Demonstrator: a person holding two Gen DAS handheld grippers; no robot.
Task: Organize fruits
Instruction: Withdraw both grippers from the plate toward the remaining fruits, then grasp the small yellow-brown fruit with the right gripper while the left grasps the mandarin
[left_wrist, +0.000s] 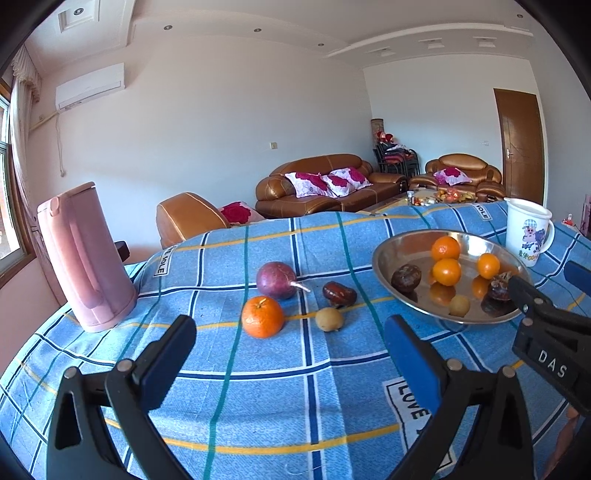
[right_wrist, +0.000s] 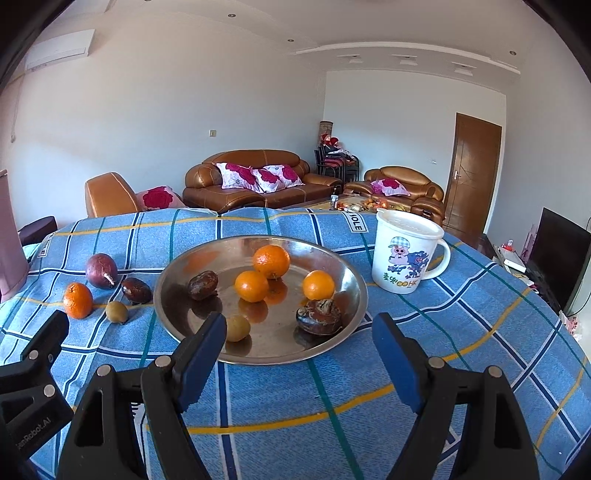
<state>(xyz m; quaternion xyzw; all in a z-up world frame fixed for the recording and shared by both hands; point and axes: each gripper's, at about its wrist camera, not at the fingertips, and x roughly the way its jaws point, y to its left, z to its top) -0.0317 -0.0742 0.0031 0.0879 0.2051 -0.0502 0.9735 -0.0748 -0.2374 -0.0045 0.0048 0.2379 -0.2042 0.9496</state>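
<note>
A: Left wrist view first. Nearest the lens is the left gripper (left_wrist: 290, 350), jaws standing wide apart with nothing between them, over the blue checked cloth (left_wrist: 258, 406).

B: And the loose fruit?

A: Just beyond it, centre frame: an orange (left_wrist: 262, 316), a small yellow-green fruit (left_wrist: 329, 319), a dark brown one (left_wrist: 339, 294) and a purple one (left_wrist: 276, 280). The steel plate (left_wrist: 388, 271) sits right of centre; a pink kettle (left_wrist: 85, 258) stands at left.

B: Right wrist view?

A: The right gripper (right_wrist: 299, 339) fills the bottom, also spread open and empty, facing the plate's near rim (right_wrist: 258, 356). Three oranges, two brown fruits and a small yellow one already lie in it. A white mug (right_wrist: 404, 254) stands to its upper right.

B: So what's the step?

A: I'd judge it to be fetching the four loose fruits on the cloth. The left gripper is better placed. Take the orange first, centring it between the pads, closing gently so it doesn't roll, and set it in a bare patch of the plate.
</note>
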